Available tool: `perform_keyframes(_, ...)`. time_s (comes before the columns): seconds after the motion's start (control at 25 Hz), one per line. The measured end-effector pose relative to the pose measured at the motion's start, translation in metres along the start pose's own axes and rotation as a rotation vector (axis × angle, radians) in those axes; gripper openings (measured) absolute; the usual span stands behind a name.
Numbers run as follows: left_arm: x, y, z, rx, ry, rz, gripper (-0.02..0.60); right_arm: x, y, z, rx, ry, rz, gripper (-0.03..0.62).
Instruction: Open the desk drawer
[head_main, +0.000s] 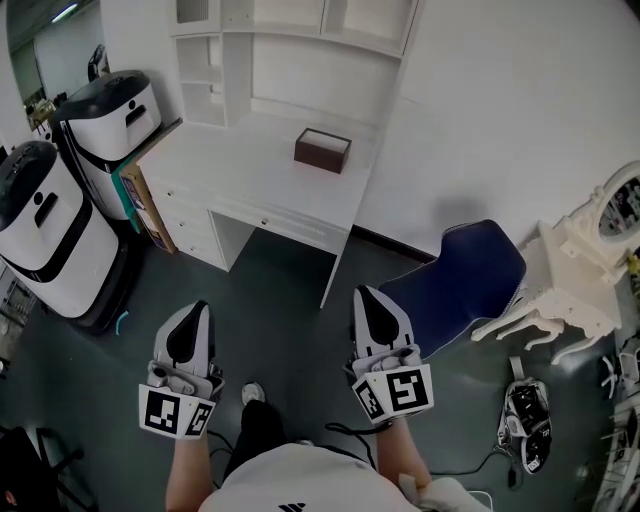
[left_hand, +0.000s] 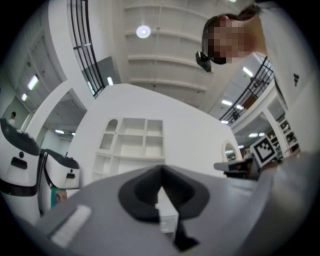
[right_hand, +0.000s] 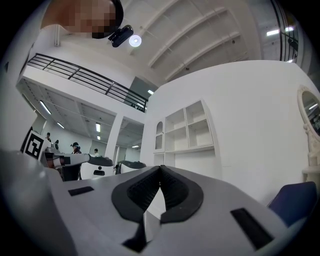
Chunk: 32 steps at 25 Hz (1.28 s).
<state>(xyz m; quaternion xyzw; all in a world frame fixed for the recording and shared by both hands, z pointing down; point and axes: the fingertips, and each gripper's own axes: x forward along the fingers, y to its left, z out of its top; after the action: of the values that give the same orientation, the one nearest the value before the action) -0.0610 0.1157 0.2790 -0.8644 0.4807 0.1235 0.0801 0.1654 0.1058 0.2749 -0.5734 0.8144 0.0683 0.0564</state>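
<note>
A white desk (head_main: 250, 160) with a shelf unit on top stands against the wall ahead in the head view. One drawer front with a small knob (head_main: 265, 222) runs under the desktop, and a stack of drawers (head_main: 188, 215) is at its left. A brown box (head_main: 322, 149) rests on the desktop. My left gripper (head_main: 203, 306) and right gripper (head_main: 362, 293) hover over the dark floor, well short of the desk and pointing toward it. Both are shut with nothing between the jaws. The left gripper (left_hand: 161, 171) and right gripper (right_hand: 160, 168) views show the closed jaws and the desk's shelves far beyond them.
Two white-and-black machines (head_main: 50, 225) stand left of the desk, with a cardboard box (head_main: 150, 205) wedged beside it. A blue chair (head_main: 465, 285) and a white ornate vanity table (head_main: 575, 265) stand at the right. A shoe (head_main: 527, 420) lies on the floor.
</note>
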Motion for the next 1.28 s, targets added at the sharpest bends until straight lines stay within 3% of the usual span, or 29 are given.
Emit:
perform_keyframes(0.68, 0.113, 0.137, -0.028, -0.028, 0.019, -0.114, 0.005, 0.165, 0.005, -0.02, 0.01, 0.003, -0.099, 0.0)
perform_keyframes(1.0, 0.134, 0.186, -0.041, -0.045, 0.02, -0.146, 0.005, 0.204, 0.015, -0.026, -0.003, -0.004, -0.154, 0.0)
perform_keyframes(1.28, 0.158, 0.199, -0.06, -0.083, 0.025, -0.166, 0.005, 0.22, 0.005, -0.036, -0.022, 0.028, -0.185, 0.0)
